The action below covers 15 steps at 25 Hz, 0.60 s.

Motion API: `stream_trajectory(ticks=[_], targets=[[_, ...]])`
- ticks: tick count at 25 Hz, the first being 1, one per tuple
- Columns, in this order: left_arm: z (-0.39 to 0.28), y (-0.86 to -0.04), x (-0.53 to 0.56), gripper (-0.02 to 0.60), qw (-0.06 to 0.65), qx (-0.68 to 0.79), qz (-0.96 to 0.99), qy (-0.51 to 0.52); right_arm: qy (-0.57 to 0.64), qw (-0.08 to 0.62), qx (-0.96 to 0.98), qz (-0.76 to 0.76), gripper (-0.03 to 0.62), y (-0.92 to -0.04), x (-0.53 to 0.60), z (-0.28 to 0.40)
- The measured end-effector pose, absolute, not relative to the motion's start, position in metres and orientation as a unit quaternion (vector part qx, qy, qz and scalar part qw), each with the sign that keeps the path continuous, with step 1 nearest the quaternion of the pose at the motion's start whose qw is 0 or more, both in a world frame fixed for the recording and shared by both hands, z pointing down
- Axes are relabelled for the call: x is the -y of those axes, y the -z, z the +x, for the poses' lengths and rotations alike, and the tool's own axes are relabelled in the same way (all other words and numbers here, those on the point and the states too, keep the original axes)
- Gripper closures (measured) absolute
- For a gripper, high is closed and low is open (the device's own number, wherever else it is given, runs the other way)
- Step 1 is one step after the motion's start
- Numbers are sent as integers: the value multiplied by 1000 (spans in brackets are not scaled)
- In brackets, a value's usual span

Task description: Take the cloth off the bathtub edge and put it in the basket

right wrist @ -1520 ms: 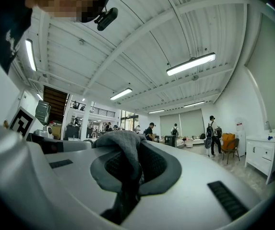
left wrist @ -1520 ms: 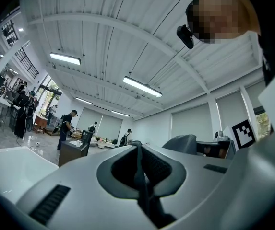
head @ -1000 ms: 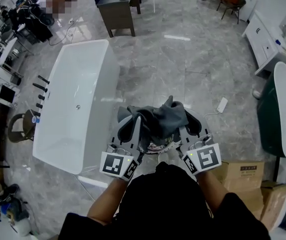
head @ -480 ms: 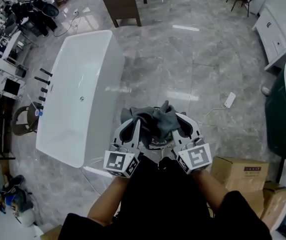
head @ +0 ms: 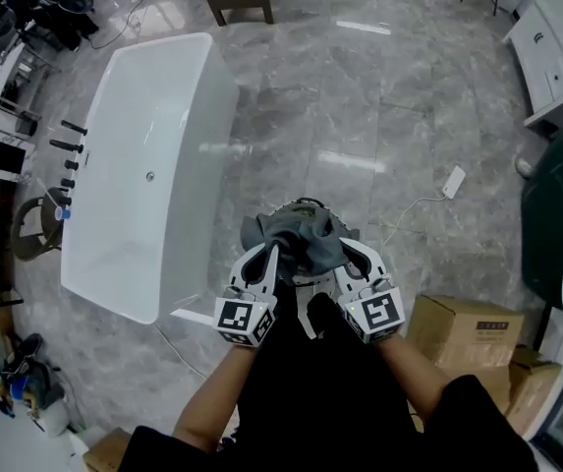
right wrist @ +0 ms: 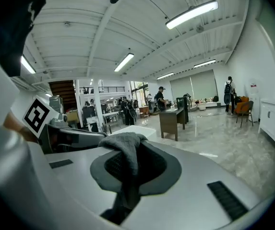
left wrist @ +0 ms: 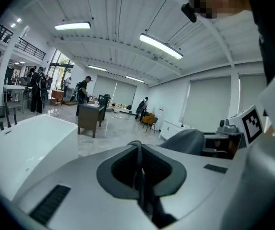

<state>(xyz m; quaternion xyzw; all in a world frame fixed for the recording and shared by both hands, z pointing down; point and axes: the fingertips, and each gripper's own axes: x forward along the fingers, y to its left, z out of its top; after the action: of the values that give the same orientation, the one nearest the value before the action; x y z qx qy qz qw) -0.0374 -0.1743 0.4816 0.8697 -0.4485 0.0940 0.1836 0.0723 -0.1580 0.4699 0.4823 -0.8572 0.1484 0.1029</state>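
Observation:
A grey cloth (head: 299, 240) hangs bunched between my two grippers, in front of my body. My left gripper (head: 264, 261) is shut on its left side, and only a thin dark fold (left wrist: 138, 176) shows between those jaws. On the right side my right gripper (head: 348, 257) is shut on the cloth (right wrist: 124, 150), which drapes over its jaws. Under the cloth a round basket rim (head: 298, 204) shows on the floor; most of the basket is hidden. The white bathtub (head: 143, 165) stands to the left, with nothing on its edge.
Black tap fittings (head: 68, 155) stand along the tub's far left side. Cardboard boxes (head: 466, 332) sit at the right, beyond them a dark green tub (head: 554, 224). A white power strip (head: 451, 180) with a cable lies on the marble floor. People stand far off in the hall.
Both grippers have sunk together with the cloth, down toward the floor. The basket rim now shows just past the cloth. The grip is unchanged.

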Motion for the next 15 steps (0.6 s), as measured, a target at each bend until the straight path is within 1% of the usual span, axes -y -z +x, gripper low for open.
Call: stream_trajectory(ticks=[6, 9, 15], targets=[[-60, -548, 193, 558, 231, 442, 858, -122, -179, 177, 839, 483, 555, -531, 173, 68], [-69, -580, 205, 559, 248, 445, 850, -134, -201, 198, 836, 471, 555, -569, 178, 62], [-50, -637, 203, 558, 264, 404, 858, -176, -235, 238, 834, 438, 554, -628, 174, 40]])
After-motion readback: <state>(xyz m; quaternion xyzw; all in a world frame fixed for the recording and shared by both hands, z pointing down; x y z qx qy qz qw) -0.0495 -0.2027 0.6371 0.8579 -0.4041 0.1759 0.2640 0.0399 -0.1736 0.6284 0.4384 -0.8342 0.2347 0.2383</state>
